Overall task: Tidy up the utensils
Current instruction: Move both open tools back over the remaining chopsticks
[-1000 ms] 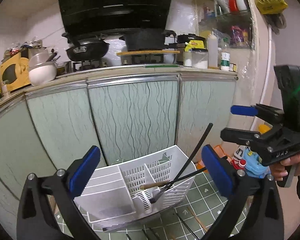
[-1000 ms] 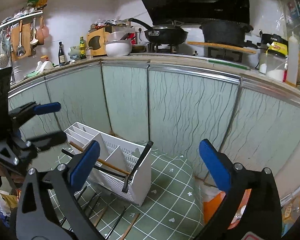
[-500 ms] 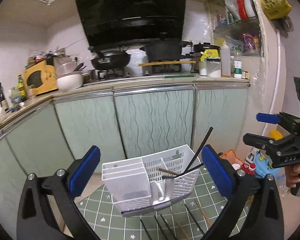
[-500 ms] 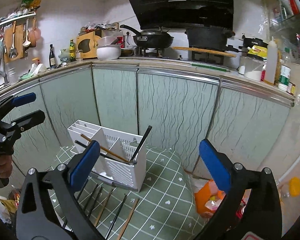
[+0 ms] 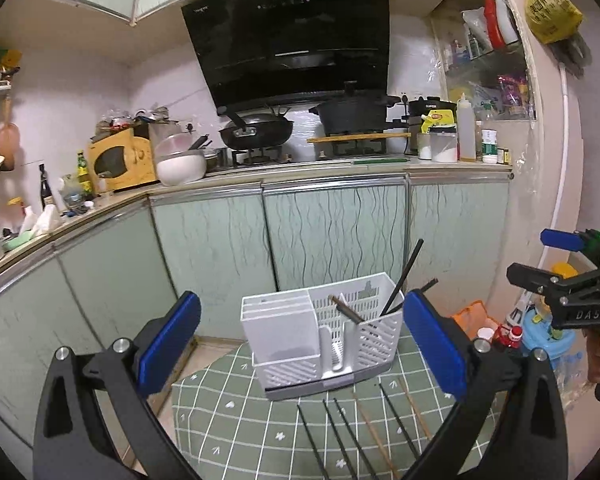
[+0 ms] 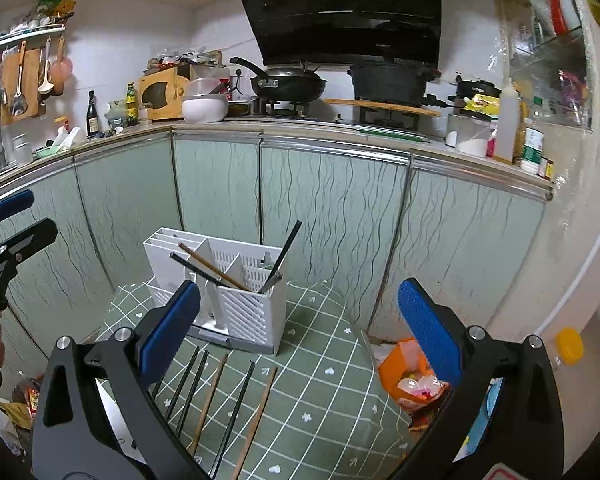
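left claw (image 5: 300,340): you hold it spread wide and empty, raised above the surface (image 5: 236,412), facing the caddy.
caddy (image 5: 320,332): white, upright at the far edge of the green checked cloth; several chopsticks lean in its slotted compartments, likely sorted already.
loose chopsticks (image 6: 220,396): dark and wooden ones lie in a row on the cloth just before the caddy, within reach for pickup.
right claw (image 6: 298,336): also spread, pinching nothing.
hidden: near ends of the loose chopsticks are cut off by the claws; the caddy's solid left compartment cannot be seen into.
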### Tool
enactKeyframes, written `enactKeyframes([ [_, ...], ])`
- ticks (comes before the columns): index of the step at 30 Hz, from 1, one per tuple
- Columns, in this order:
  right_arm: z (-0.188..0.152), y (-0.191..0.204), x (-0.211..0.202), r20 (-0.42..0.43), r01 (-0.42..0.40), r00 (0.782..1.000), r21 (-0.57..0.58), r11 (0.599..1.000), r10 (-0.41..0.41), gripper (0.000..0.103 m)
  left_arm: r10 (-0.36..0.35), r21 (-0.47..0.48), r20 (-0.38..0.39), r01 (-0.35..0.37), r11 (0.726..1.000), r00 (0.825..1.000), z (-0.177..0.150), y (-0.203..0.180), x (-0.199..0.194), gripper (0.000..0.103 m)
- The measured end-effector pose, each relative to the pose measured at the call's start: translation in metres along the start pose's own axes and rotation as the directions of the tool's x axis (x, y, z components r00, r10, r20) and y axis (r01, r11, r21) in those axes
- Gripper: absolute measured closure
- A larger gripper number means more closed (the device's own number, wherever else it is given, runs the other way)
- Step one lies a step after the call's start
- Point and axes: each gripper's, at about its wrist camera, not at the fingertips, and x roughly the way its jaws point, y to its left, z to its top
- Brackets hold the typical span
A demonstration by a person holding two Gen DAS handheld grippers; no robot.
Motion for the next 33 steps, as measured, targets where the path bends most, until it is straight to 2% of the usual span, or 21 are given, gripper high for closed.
enactKeyframes([
  [4, -0.012, 0.004, -0.011, -0.002, 0.042, 0.999, 0.0, 0.999, -0.042, 0.008, 0.016, -0.018, -0.018, -0.017, 1.0, 1.0, -0.015, 0.002, -0.012, 0.004],
  [12, -0.04, 0.008, -0.023, -0.009, 0.077, 0.997, 0.0, 0.997, -0.077, 0.008, 0.05, -0.042, -0.066, -0.053, 0.998, 0.997, -0.051, 0.008, -0.02, 0.004],
  [33, -0.134, 0.018, -0.008, -0.082, 0.055, 0.995, 0.02, 0.998, -0.053, 0.008, 0.085, -0.105, -0.208, -0.109, 0.988, 0.974, -0.153, 0.011, 0.002, 0.004],
])
